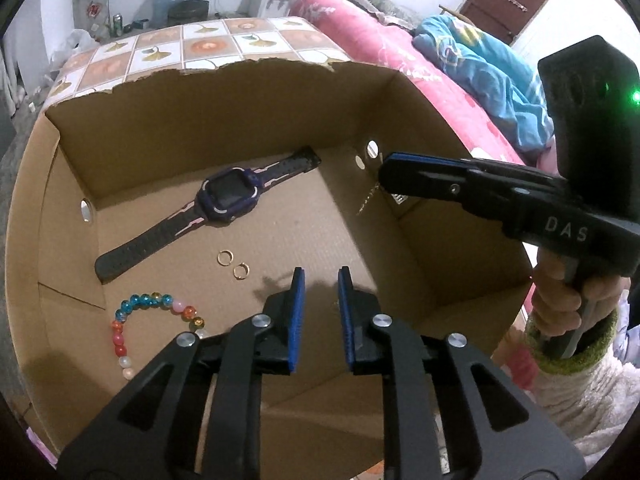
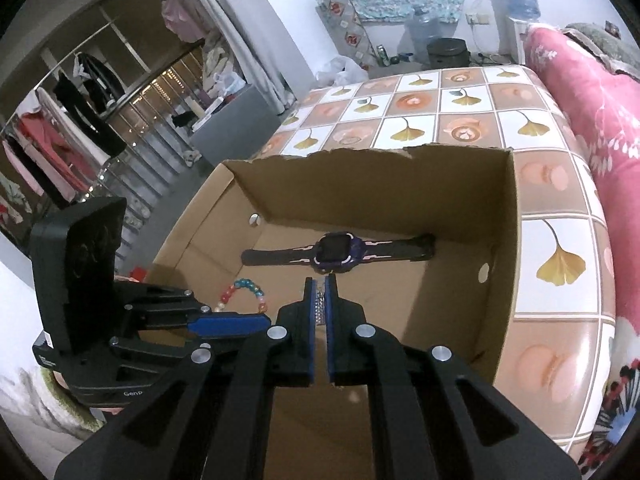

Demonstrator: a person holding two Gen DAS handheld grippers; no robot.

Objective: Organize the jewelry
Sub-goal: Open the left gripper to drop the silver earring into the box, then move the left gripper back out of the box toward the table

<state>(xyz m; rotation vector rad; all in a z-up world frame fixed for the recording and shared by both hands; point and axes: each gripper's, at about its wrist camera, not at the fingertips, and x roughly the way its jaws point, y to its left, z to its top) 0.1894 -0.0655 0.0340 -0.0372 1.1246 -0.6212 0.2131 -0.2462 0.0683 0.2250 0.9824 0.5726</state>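
Note:
An open cardboard box (image 1: 240,96) (image 2: 360,188) holds a purple watch (image 1: 228,196) (image 2: 336,252), a bracelet of coloured beads (image 1: 152,304) (image 2: 244,288) and two small gold hoops (image 1: 225,257). My left gripper (image 1: 321,276) (image 2: 264,322) hangs over the box floor near the hoops, open, with nothing between its blue pads. My right gripper (image 2: 319,280) (image 1: 384,168) reaches over the box's right side and is shut on a thin sparkly chain (image 2: 319,306). The chain's loose end dangles below that gripper's tip (image 1: 370,198).
The box sits on a table with a tile-and-leaf patterned cover (image 2: 460,120) (image 1: 208,44). Pink bedding (image 1: 400,52) (image 2: 580,92) lies close on the right. A hand (image 1: 560,300) in a fuzzy sleeve holds the right gripper. Clothes racks (image 2: 60,128) stand far left.

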